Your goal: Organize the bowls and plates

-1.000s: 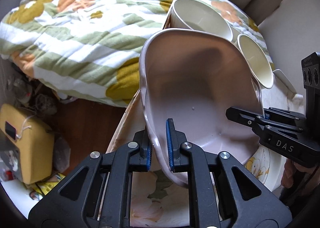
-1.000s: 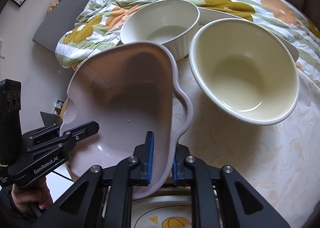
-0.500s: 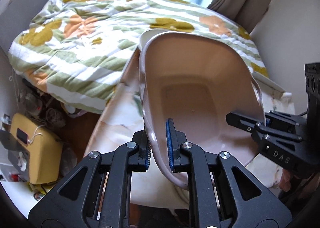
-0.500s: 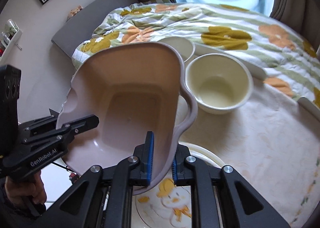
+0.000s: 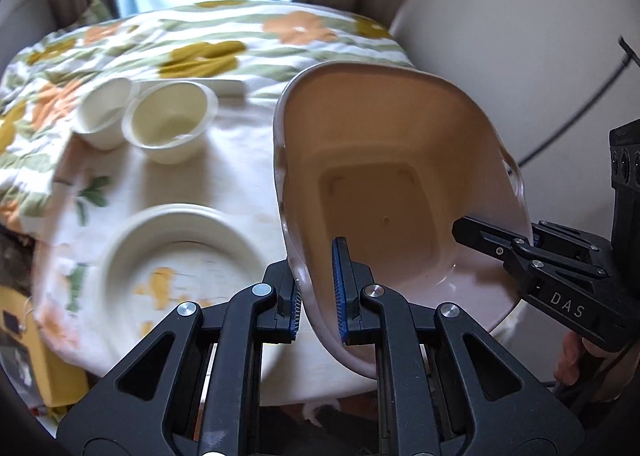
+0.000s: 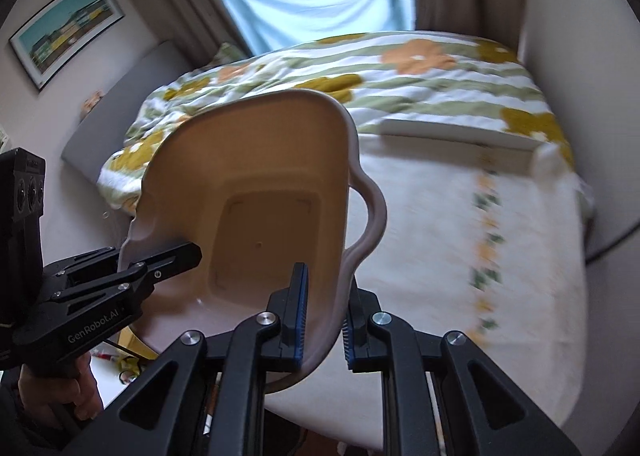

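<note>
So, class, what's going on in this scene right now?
A person is carrying a pink handled dish with both hand-held grippers. The left gripper is shut on one side of its rim and the right gripper on the opposite side, so the dish hangs tilted above the table. On the floral cloth sit two cream bowls and a white plate, untouched.

A: Pink basin (image 5: 392,184)?
B: Smooth plastic-looking, glossy at the wet bottom, matt inside walls.
A: Grippers?
B: Left gripper (image 5: 318,296) and right gripper (image 6: 323,316): matt black plastic, shiny metal screws, ribbed blue pads (image 5: 339,288).
A: Table?
B: Printed floral cloth (image 6: 460,240), matt. Two cream bowls (image 5: 170,124) at its far left corner and the plate (image 5: 176,260) near its left edge look like glazed ceramic. Quilt (image 5: 224,40) beyond: soft cloth.
</note>
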Action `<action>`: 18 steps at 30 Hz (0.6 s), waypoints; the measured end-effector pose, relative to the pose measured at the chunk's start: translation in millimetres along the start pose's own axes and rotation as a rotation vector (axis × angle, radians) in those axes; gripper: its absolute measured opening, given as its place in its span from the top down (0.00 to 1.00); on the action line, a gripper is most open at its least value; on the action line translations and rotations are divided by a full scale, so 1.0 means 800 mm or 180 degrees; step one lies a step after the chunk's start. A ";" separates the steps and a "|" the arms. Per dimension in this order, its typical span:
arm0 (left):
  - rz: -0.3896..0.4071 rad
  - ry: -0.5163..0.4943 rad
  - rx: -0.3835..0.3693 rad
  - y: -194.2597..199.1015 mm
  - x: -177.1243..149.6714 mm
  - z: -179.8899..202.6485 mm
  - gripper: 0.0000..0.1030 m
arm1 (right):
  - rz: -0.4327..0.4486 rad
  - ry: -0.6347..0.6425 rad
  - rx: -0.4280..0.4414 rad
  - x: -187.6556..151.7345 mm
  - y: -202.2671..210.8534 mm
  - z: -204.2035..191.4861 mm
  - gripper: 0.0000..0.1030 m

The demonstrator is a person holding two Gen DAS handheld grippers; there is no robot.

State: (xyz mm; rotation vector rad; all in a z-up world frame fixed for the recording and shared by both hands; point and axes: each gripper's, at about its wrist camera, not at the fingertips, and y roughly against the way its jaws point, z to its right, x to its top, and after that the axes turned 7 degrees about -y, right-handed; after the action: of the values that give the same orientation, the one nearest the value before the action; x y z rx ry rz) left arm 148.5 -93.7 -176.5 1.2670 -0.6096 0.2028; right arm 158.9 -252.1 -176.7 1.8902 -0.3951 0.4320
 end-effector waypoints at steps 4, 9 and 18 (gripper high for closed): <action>-0.0186 -0.0120 -0.0181 -0.052 -0.007 0.053 0.90 | -0.0048 -0.0219 -0.0203 -0.015 0.001 0.054 0.87; -0.0403 -0.0135 -0.0269 -0.116 -0.022 0.086 0.90 | -0.0173 -0.0465 -0.0328 -0.037 -0.022 0.115 0.87; -0.0581 -0.0175 -0.0268 -0.158 -0.045 0.115 0.90 | -0.0311 -0.0562 -0.0353 -0.060 -0.039 0.154 0.87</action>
State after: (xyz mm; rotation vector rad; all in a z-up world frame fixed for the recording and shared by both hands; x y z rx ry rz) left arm 148.8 -211.7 -285.3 1.2421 -0.5402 -0.0091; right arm 144.5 -354.0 -265.5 1.8362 -0.4323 0.1749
